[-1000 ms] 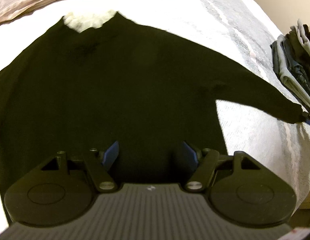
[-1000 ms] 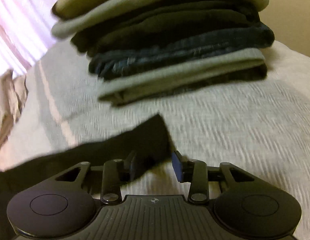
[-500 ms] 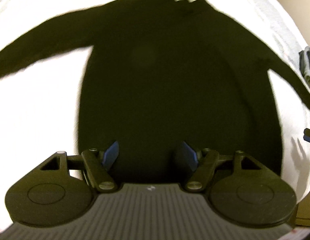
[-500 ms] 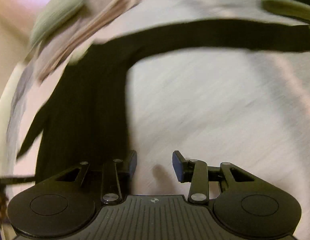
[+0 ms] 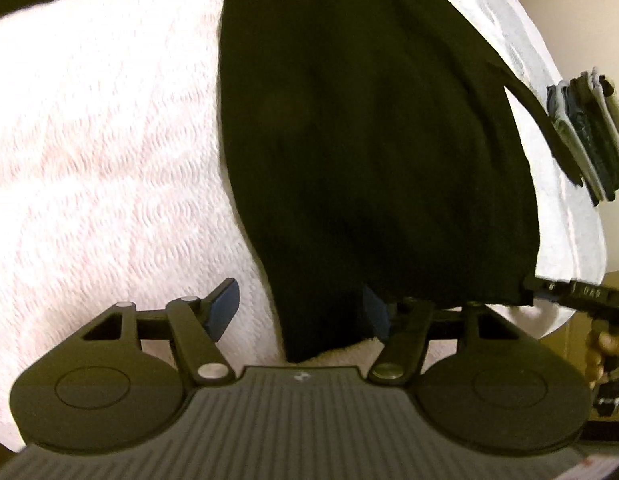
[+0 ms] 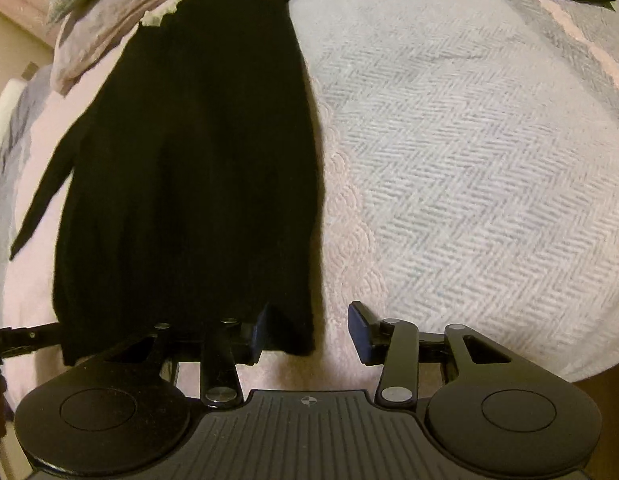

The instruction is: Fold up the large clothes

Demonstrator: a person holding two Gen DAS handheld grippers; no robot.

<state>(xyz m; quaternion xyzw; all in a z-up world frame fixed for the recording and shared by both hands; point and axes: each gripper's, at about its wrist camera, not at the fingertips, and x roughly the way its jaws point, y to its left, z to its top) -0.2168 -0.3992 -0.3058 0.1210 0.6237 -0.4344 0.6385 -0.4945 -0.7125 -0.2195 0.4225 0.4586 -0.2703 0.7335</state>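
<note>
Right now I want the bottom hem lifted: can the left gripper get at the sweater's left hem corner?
Probably yes. The left gripper already straddles the sweater hem corner, jaws closing but not yet pressing. Only bedspread lies around it, nothing on top.

We lose the black sweater's (image 5: 369,140) collar and one sleeve past the top edge of the left wrist view. Its hem hides one pad of the left gripper (image 5: 299,312). The folded stack (image 5: 589,132) is too small to sort.
</note>
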